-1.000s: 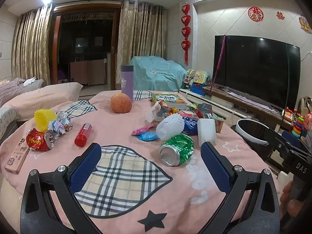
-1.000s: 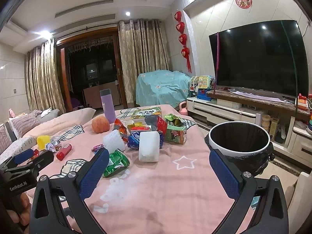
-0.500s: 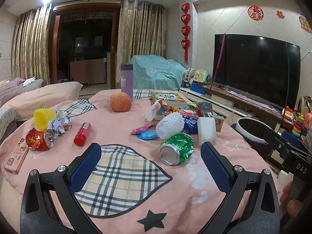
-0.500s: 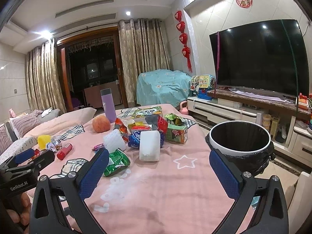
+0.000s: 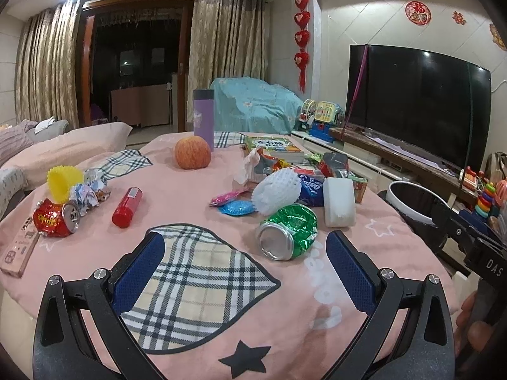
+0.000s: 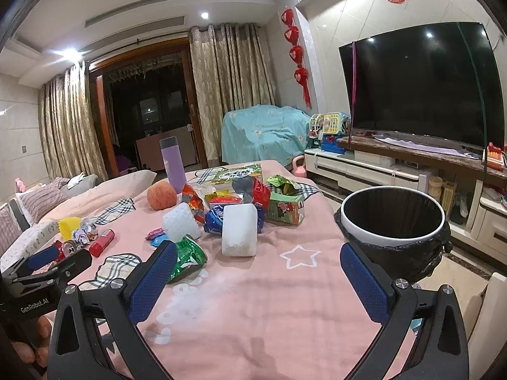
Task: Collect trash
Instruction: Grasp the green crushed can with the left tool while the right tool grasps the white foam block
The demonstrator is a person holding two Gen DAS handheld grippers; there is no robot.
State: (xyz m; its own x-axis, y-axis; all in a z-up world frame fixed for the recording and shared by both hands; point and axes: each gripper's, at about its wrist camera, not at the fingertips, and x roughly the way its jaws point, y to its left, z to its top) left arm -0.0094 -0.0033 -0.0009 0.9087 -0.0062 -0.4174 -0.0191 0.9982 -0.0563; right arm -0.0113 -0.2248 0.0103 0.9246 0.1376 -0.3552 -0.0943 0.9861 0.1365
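Both tools hang released, fingers spread wide, above a table (image 5: 196,196) draped in pink cloth. The left tool (image 5: 244,258) fills the lower frame, a crushed green can (image 5: 290,232) right of centre. The right tool (image 6: 253,274) frames a black-lined trash bin (image 6: 393,224) at right; wrappers (image 6: 240,199) cluster at centre.

A purple flask (image 5: 203,115) stands at upper centre behind an apple (image 5: 192,152); a dark television (image 5: 415,101) fills the right, curtains (image 5: 228,60) hang behind.
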